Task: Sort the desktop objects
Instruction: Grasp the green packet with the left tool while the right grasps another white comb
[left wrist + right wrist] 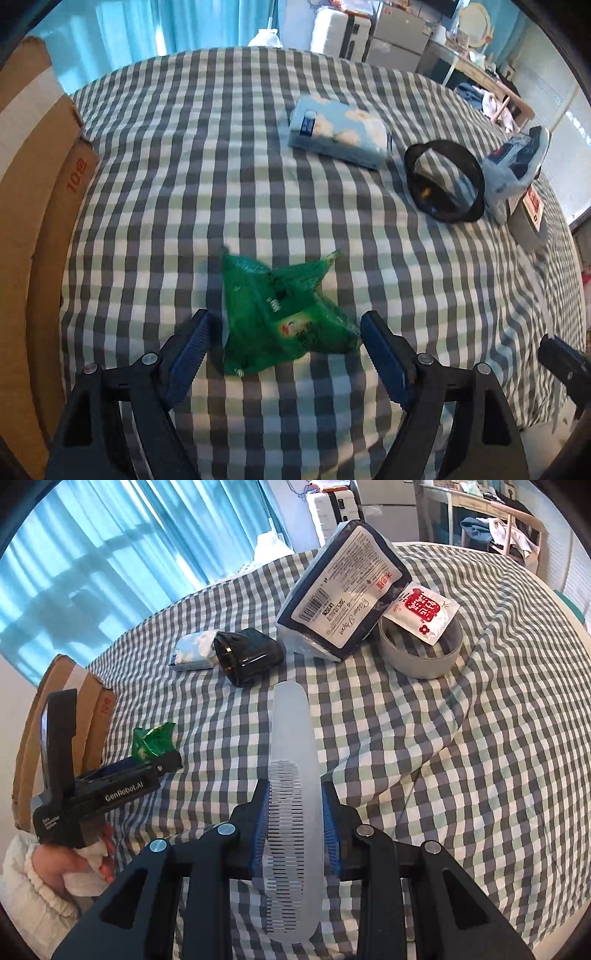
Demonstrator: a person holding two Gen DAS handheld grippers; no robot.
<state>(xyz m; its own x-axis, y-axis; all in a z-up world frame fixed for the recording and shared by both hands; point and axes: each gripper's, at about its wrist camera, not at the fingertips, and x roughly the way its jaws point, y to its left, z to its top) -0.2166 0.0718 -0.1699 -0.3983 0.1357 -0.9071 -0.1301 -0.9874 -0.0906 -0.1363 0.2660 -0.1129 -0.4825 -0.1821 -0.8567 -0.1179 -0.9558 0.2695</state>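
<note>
My left gripper (284, 332) is open, its jaws on either side of a crumpled green snack bag (280, 314) lying on the checked tablecloth; the bag also shows in the right wrist view (153, 740). My right gripper (293, 808) is shut on a translucent white comb (293, 775) and holds it above the table. Further back lie a light blue tissue pack (340, 131), a black container on its side (443, 181) and a dark blue tissue pack (343, 590) leaning on a grey bowl (421, 653) that holds a red-and-white sachet (421, 609).
Cardboard boxes (33, 221) stand along the table's left edge. The left gripper's body and the hand holding it show in the right wrist view (74, 805). Blue curtains, white suitcases and a desk stand behind the table.
</note>
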